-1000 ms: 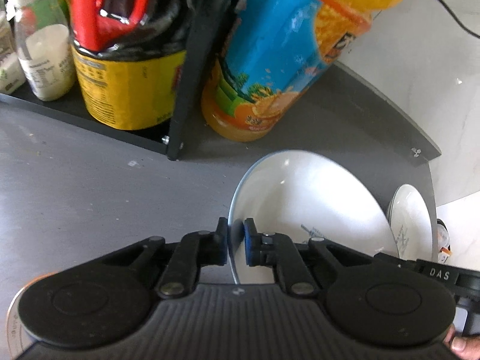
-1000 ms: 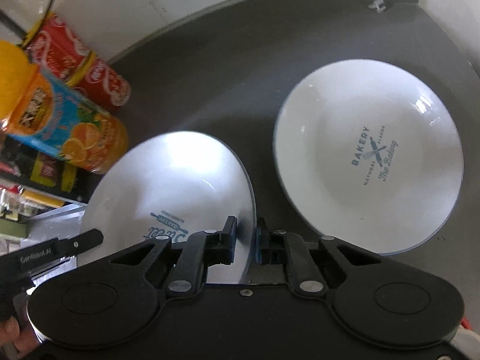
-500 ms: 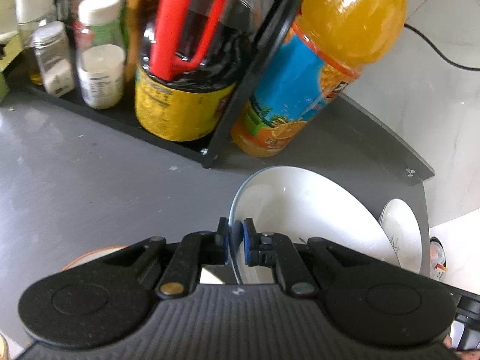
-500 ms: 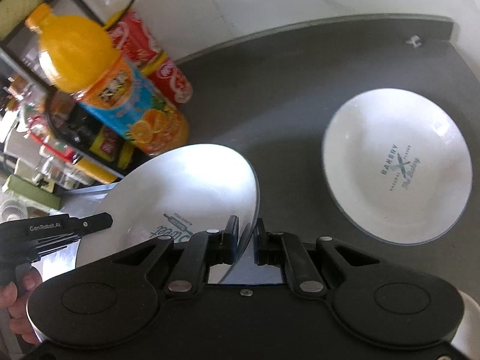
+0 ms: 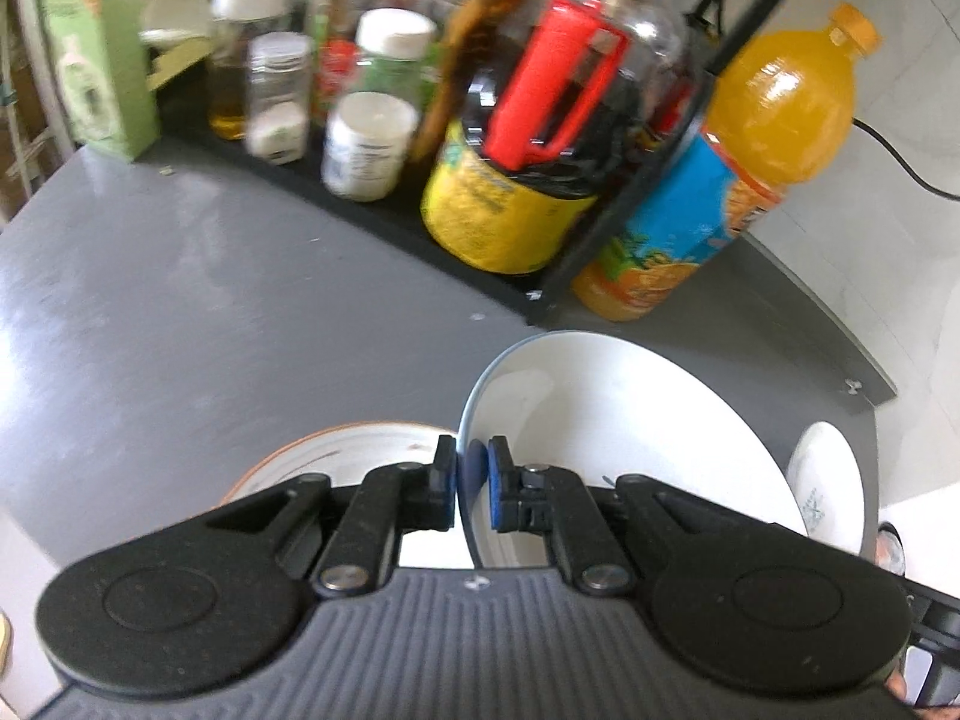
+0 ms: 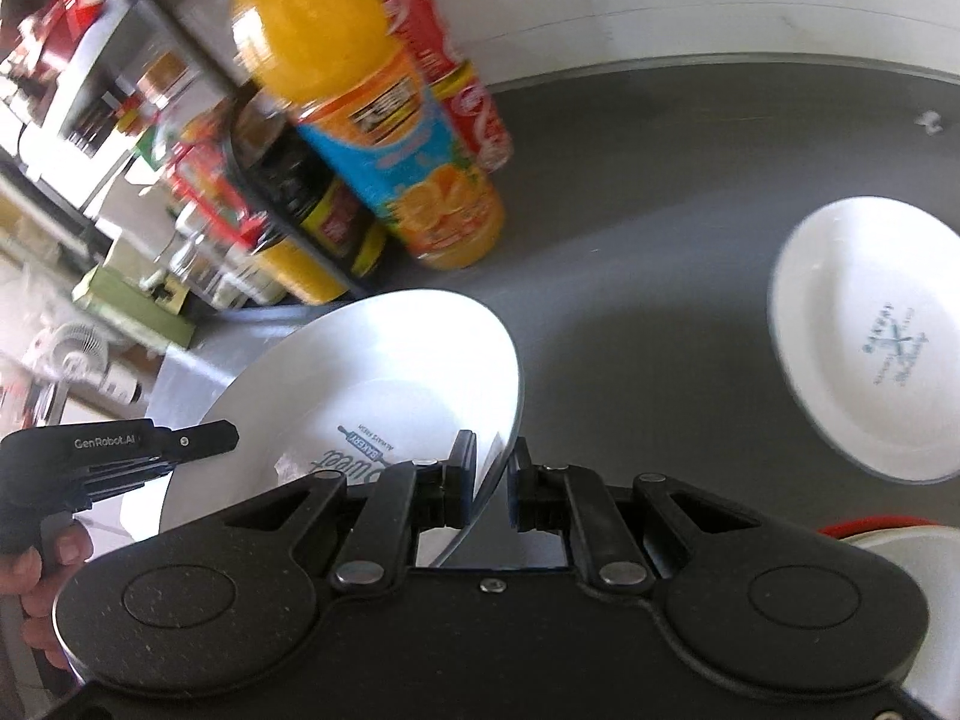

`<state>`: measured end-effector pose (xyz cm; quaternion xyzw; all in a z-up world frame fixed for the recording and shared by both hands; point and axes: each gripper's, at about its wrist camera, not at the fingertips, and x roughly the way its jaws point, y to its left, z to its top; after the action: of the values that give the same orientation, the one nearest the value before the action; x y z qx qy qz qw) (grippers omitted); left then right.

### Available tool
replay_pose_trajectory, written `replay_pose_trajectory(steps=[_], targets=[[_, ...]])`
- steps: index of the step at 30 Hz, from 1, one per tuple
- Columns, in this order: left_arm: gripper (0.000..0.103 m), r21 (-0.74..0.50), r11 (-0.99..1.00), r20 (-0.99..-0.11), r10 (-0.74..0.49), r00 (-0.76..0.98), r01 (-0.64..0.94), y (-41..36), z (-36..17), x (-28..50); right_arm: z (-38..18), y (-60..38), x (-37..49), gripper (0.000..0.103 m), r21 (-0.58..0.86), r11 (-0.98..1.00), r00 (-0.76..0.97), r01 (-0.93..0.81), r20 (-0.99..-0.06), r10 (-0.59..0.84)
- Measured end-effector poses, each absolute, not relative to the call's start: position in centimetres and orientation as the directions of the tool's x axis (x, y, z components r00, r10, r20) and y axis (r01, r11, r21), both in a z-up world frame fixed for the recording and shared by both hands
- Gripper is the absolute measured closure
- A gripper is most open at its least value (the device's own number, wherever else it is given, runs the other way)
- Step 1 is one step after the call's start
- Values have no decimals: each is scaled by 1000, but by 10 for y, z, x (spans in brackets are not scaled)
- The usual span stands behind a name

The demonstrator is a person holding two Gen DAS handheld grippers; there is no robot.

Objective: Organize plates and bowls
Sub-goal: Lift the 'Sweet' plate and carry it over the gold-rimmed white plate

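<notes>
A white plate [image 5: 630, 438] with blue lettering is held in the air above the grey counter, tilted, by both grippers. My left gripper [image 5: 471, 489] is shut on its left rim. My right gripper [image 6: 492, 480] is shut on the opposite rim of the same plate [image 6: 384, 372]. A second white plate [image 6: 870, 336] with a bakery print lies flat on the counter to the right and shows as a plate [image 5: 828, 492] in the left wrist view. Under the left gripper lies an orange-rimmed plate [image 5: 336, 456]. A red-rimmed dish [image 6: 900, 546] peeks out at the lower right.
A black rack [image 5: 540, 294] packed with sauce bottles and jars lines the back of the counter. An orange juice bottle [image 5: 720, 192] stands beside it, with red cola cans [image 6: 462, 78] behind. A green box [image 5: 90, 72] sits far left. A hand [image 6: 42, 564] holds the left gripper's handle.
Both grippers have risen and pulled back with the held plate, away from the bakery plate and the juice bottle. The orange-rimmed plate has come into view beneath the left gripper.
</notes>
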<state>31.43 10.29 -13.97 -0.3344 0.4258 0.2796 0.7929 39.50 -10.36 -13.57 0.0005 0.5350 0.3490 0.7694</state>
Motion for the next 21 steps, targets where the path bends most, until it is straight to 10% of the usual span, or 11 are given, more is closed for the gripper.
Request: replay_pose_trajectory(steps=[21], targets=[[95, -276, 482, -880, 222, 421, -831, 111, -152, 237, -144, -54, 348, 92, 327, 633, 77, -702, -848, 525]])
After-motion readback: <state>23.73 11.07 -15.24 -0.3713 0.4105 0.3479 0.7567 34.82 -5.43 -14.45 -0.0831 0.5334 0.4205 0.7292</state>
